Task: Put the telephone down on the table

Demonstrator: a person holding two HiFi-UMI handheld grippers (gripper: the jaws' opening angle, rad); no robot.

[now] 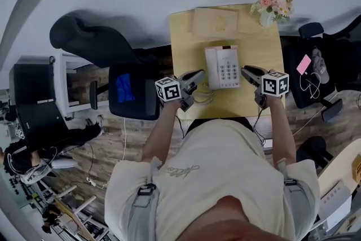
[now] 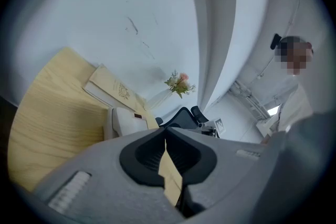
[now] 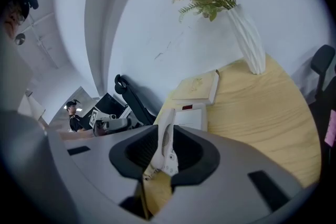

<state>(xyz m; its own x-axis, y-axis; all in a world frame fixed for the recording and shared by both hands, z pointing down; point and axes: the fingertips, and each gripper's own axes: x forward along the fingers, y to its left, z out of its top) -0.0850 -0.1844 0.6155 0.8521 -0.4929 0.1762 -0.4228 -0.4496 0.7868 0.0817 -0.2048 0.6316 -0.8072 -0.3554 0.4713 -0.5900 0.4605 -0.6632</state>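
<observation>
A white desk telephone (image 1: 223,68) lies flat on the pale wooden table (image 1: 186,42), with its handset (image 1: 213,68) in the cradle on its left side and its curly cord (image 1: 201,97) trailing toward the front edge. My left gripper (image 1: 198,75) hovers just left of the telephone, shut, and nothing is between its pads (image 2: 166,136). The telephone (image 2: 126,120) shows beyond it. My right gripper (image 1: 246,70) hangs just right of the telephone. Its jaws (image 3: 165,136) stand a narrow gap apart, and the handset (image 3: 166,147) shows through that gap, lying beyond, not gripped.
A flat pale book (image 1: 215,22) lies at the table's back, and a white vase of flowers (image 1: 273,3) stands at the back right corner. A black office chair (image 1: 132,90) stands left of the table. A dark chair with a pink phone (image 1: 304,65) is at the right.
</observation>
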